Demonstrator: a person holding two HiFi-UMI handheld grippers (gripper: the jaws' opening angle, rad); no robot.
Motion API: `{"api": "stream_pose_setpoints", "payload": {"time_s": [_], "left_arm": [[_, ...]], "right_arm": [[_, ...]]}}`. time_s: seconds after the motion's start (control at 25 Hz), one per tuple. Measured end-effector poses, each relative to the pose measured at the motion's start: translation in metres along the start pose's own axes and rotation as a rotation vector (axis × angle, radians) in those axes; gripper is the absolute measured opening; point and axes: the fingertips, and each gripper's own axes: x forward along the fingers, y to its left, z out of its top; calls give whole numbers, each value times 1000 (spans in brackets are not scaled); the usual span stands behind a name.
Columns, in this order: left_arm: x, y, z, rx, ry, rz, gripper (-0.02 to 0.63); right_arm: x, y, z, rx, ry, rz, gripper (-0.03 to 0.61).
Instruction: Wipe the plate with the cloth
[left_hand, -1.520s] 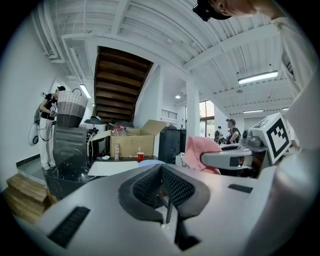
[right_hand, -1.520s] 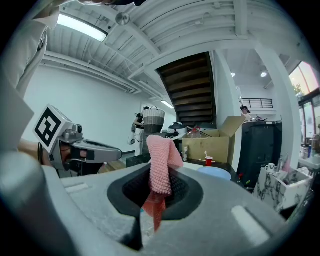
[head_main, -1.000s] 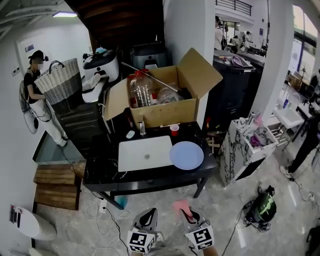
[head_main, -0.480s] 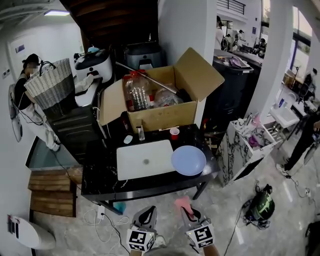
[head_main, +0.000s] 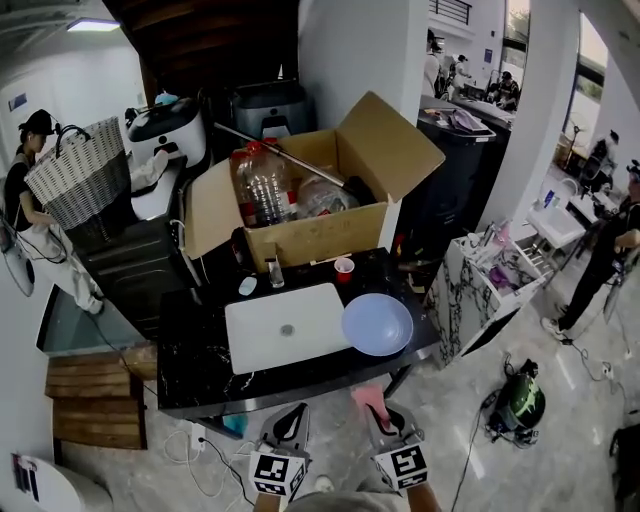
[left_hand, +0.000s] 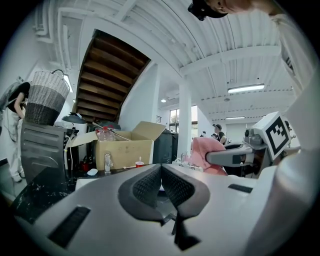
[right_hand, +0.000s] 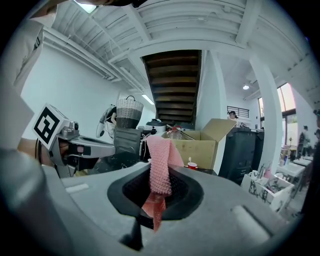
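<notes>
I hold my two tongs low in front of me, side by side and a little apart, over the pale floor (head_main: 470, 400) on the near side of the black tabletop (head_main: 190, 350). My left tongs (head_main: 297, 412) are shut tight. In the left gripper view the two dark pads of the left tongs (left_hand: 161, 167) press flat on each other, with nothing between them. My right tongs (head_main: 381, 416) are shut on the pink cloth (head_main: 366, 398). In the right gripper view the cloth (right_hand: 161, 160) sits pinched in the right tongs (right_hand: 160, 176); one end sticks up and flops over, and the other end hangs down below the pads. The plate (head_main: 377, 324) is light blue and round. It lies flat on the right part of the tabletop, near the front edge. It is out ahead of both tongs and apart from them, more in line with my right tongs than my left. The cloth does not touch the plate. The plate's left edge sits right at the edge of a flat white slab (head_main: 287, 326) that lies in the middle of the tabletop. Behind the plate stands a small red cup (head_main: 343, 266), and behind that a big open cardboard box (head_main: 310, 225) with bottles inside.
</notes>
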Motion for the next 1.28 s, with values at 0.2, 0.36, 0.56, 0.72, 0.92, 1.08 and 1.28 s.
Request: {"api": "stream_pose_setpoints", "payload": {"time_s": [0.2,0.36,0.56,0.72,0.92,1.08,1.28], "left_arm": [[18,5,-1,-2,2,-34,6],[31,5,-1,-4,2,-58,6],[46,15,-1,-3,0,-57,6],[63,21,-4,2,12,-46,6],[94,28,-6,10,44,-44,6],[125,36,-7,4,68,-34,6],[167,42,-8,-10,101,-30,6]], "right_arm": [[7,-11,-2,24,19,-45,34],[10,-21,-4,23,27,-68,33],[27,-34,-6,39,32,-80,32],[44,-51,-11,18,21,-67,34],[69,-72,-18,60,50,-47,32],[92,-96,-18,74,63,-33,33],[117,-132,-23,74,82,-19,32]]}}
